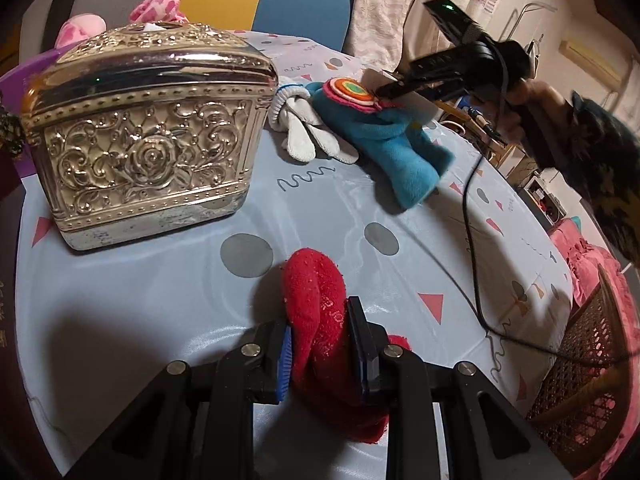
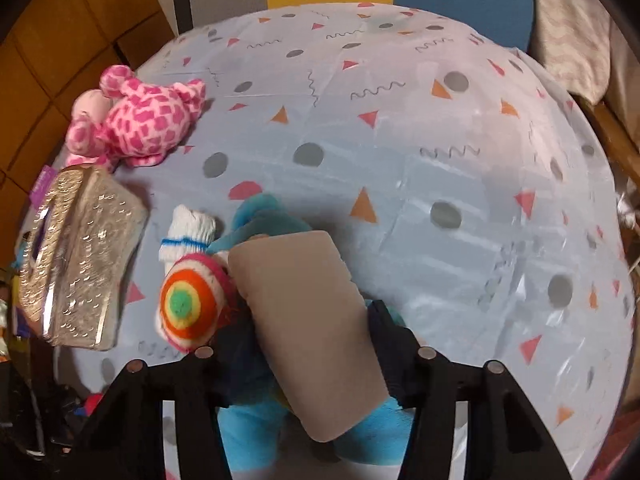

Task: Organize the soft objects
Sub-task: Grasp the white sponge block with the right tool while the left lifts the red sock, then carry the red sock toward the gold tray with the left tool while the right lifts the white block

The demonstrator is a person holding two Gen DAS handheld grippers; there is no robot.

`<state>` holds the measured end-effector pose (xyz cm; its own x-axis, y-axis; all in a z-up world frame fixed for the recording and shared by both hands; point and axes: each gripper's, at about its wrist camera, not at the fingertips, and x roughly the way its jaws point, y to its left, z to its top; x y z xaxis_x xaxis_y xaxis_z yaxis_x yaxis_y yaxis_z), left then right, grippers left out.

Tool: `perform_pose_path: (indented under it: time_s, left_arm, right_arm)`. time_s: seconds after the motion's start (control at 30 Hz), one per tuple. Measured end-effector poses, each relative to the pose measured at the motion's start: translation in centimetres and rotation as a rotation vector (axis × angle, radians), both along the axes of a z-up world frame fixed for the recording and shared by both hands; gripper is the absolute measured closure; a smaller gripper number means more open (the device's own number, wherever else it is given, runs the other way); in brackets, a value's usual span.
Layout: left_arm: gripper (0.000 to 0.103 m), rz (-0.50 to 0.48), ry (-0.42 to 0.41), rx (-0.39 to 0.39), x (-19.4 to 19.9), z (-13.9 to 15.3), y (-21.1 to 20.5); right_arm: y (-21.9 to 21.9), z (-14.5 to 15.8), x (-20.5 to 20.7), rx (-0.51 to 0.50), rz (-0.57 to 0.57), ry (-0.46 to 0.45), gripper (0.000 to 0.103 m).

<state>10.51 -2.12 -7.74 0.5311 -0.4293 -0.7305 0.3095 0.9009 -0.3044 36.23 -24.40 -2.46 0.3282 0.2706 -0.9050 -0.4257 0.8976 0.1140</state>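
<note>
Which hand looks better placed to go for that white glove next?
Probably right. The right gripper is by the white glove, though its fingers close on the blue plush toy. The left gripper, clamped on the red sock, sits farther back.

Red sock (image 1: 316, 308) bunched upright, blue plush toy (image 1: 394, 148) lying flat, white glove (image 1: 304, 128) beside, pink plush (image 2: 136, 120) possibly face-down
</note>
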Motion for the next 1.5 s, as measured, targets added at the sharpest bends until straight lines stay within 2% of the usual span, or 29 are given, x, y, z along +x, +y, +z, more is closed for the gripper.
perform_pose_path:
  time_s: [0.1, 0.23, 0.4, 0.5, 0.77, 1.0, 1.1, 1.2, 1.3, 1.37, 1.5]
  left_arm:
    - [0.077, 0.006, 0.008, -0.005, 0.1, 0.0, -0.2]
    - [0.078, 0.005, 0.007, 0.01, -0.1, 0.1, -0.1]
    - [0.08, -0.001, -0.004, 0.047, -1.0, 0.6, -0.2]
    - [0.082, 0.004, 0.007, 0.05, -1.4, 0.7, 0.0]
    - [0.082, 0.019, 0.009, 0.062, -3.0, 1.2, 0.9]
    - [0.083, 0.031, -0.036, 0.056, -4.4, 3.0, 1.6]
    - [0.083, 0.04, -0.061, 0.05, -5.1, 4.2, 2.1]
    - [0.083, 0.049, -0.086, 0.047, -5.9, 5.3, 2.7]
    - [0.082, 0.071, -0.102, 0.048, -6.4, 6.3, 3.4]
    - [0.082, 0.091, -0.109, 0.047, -6.8, 6.8, 4.1]
    - [0.082, 0.122, -0.134, 0.058, -7.2, 7.8, 4.7]
  right_arm:
    - [0.5, -0.4, -2.8, -0.021, 0.021, -0.006, 0.052]
    - [0.2, -0.3, -5.8, -0.049, -0.008, -0.019, 0.053]
    - [-1.6, -0.3, -9.4, -0.086, -0.128, -0.005, 0.053]
    - [-2.2, 0.3, -11.6, -0.1, -0.193, -0.032, 0.054]
    - [-2.1, 3.4, -15.6, -0.001, -0.264, -0.157, 0.054]
    - [2.0, 3.9, -18.6, 0.107, -0.166, -0.163, 0.054]
    - [4.8, 2.7, -19.7, 0.146, -0.105, -0.137, 0.054]
    - [7.4, 0.1, -20.0, 0.15, -0.071, -0.085, 0.054]
    - [9.6, -3.6, -19.7, 0.082, -0.064, -0.028, 0.054]
    - [10.8, -4.6, -19.6, -0.01, -0.045, -0.026, 0.054]
    - [11.5, -5.5, -19.7, -0.043, -0.018, -0.005, 0.054]
